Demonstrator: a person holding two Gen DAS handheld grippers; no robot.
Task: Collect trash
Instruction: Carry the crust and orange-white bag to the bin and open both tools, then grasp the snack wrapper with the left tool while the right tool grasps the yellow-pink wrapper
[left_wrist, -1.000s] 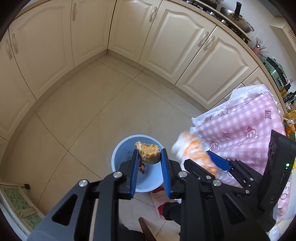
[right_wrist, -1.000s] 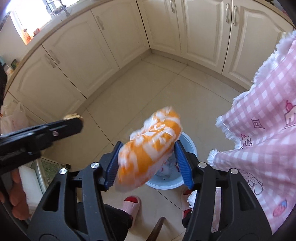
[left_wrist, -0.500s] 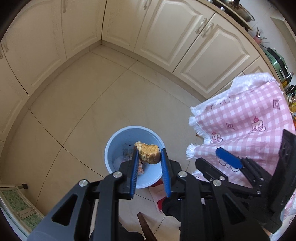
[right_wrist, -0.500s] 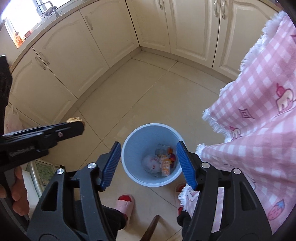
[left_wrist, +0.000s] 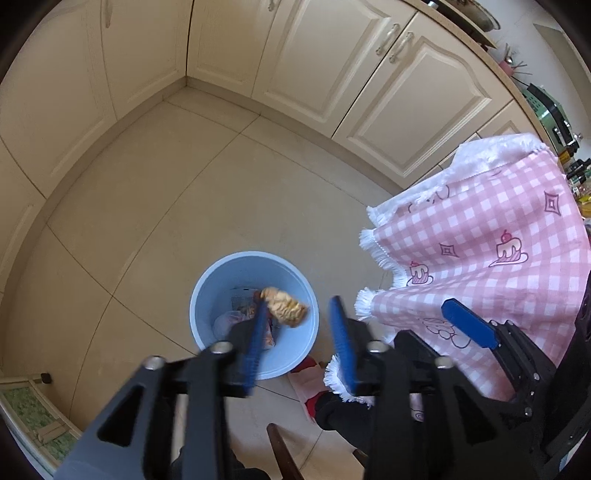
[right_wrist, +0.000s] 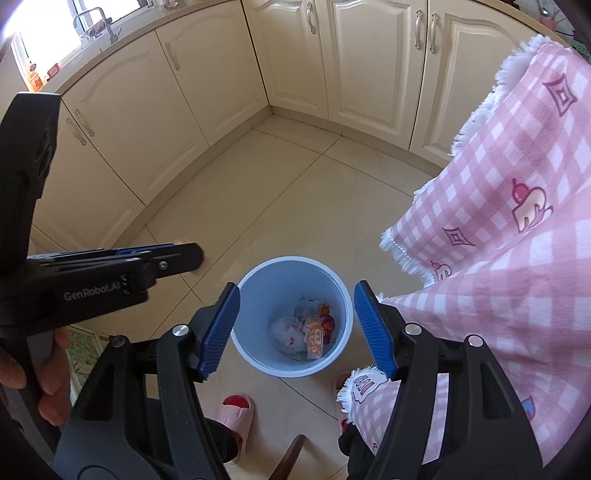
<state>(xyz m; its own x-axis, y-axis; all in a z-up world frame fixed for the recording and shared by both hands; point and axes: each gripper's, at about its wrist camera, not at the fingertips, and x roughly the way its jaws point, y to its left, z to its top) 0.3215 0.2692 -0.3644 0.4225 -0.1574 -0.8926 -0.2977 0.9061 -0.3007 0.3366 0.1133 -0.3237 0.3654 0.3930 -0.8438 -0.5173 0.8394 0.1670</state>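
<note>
Your left gripper (left_wrist: 301, 328) jaws opening; bread chunk (left_wrist: 284, 312) loose, long axis slanting down-right over blue bin (left_wrist: 207, 284); your right gripper (right_wrist: 295, 325) spread, empty.

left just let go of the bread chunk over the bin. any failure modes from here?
1. The left gripper is opening and the bread chunk sits against its left pad; it may cling instead of dropping.
2. The blue bin stands close to the tablecloth fringe, which the gripper might snag on withdrawal.
</note>
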